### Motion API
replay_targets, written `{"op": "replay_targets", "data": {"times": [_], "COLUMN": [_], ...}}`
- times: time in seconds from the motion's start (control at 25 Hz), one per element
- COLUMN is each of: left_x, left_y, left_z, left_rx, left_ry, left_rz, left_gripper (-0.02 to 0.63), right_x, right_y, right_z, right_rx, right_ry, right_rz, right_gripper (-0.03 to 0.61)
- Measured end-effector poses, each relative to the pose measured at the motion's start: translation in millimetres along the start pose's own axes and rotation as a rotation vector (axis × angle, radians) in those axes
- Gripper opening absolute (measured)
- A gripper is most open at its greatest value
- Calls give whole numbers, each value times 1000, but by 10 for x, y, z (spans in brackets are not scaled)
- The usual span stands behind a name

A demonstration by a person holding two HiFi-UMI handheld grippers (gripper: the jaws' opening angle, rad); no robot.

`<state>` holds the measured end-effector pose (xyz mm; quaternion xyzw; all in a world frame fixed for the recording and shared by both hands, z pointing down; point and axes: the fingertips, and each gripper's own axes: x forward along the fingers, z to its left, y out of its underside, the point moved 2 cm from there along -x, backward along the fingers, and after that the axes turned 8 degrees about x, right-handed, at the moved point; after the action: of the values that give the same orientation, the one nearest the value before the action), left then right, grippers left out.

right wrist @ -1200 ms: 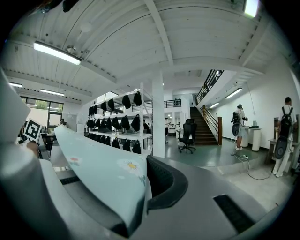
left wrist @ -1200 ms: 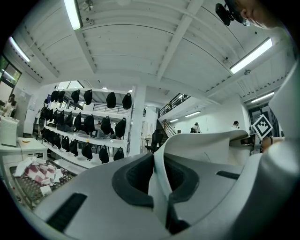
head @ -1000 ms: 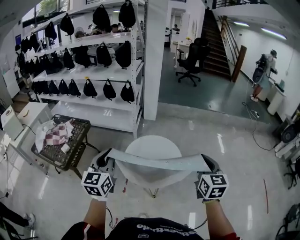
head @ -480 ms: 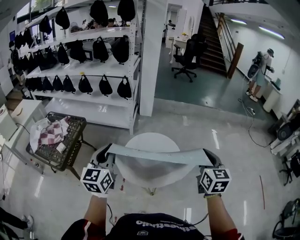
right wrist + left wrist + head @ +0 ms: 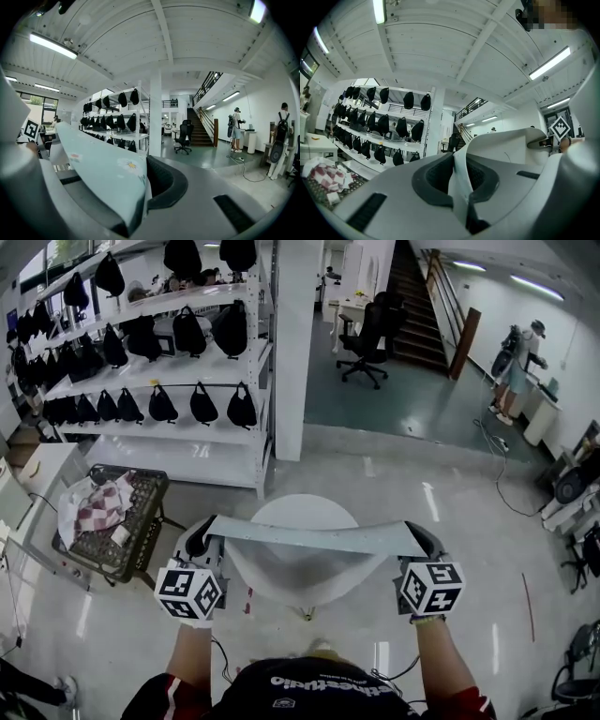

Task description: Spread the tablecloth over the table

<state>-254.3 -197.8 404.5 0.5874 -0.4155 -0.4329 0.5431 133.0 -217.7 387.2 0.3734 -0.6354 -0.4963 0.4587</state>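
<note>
A pale blue-grey tablecloth [image 5: 309,538] is stretched in a taut band between both grippers, held above the round white table [image 5: 302,563]. My left gripper [image 5: 199,542] is shut on the cloth's left corner; in the left gripper view the cloth [image 5: 461,187] runs pinched between its jaws. My right gripper [image 5: 424,542] is shut on the right corner. In the right gripper view the cloth [image 5: 101,173], printed with small flowers, lies over the left jaw and stretches off to the left. The hanging cloth hides the table's near part.
A wire basket cart [image 5: 117,521] with a checked cloth stands left of the table. White shelving [image 5: 164,381] hung with black bags and a white pillar [image 5: 291,343] stand beyond. An office chair [image 5: 366,338], stairs and a person [image 5: 517,371] are further back.
The view has shifted slightly forward: shelves and cart slid down-left in the head view. The cloth stays taut between both shut grippers over the table.
</note>
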Motion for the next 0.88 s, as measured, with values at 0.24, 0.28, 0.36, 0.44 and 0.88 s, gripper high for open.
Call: {"op": "replay_targets", "data": {"times": [0.24, 0.28, 0.36, 0.44, 0.88], "left_x": [153, 185, 255, 337, 816], "left_y": [-121, -137, -170, -206, -406], "left_z": [6, 22, 50, 63, 97], "left_rx": [10, 12, 16, 23, 48], "left_ry": [-2, -3, -7, -10, -41], "left_rz": [-11, -13, -19, -29, -65], "left_gripper": [25, 25, 25, 25, 25], "right_x": [68, 95, 154, 220, 648], "right_y": [-156, -184, -239, -291, -577], "right_z": [-55, -55, -55, -81, -300], "right_rx": [-6, -7, -10, -15, -19], "right_ry": [2, 2, 0, -3, -31], "right_rz": [-25, -28, -36, -42, -59], "right_gripper": [29, 29, 29, 29, 29]}}
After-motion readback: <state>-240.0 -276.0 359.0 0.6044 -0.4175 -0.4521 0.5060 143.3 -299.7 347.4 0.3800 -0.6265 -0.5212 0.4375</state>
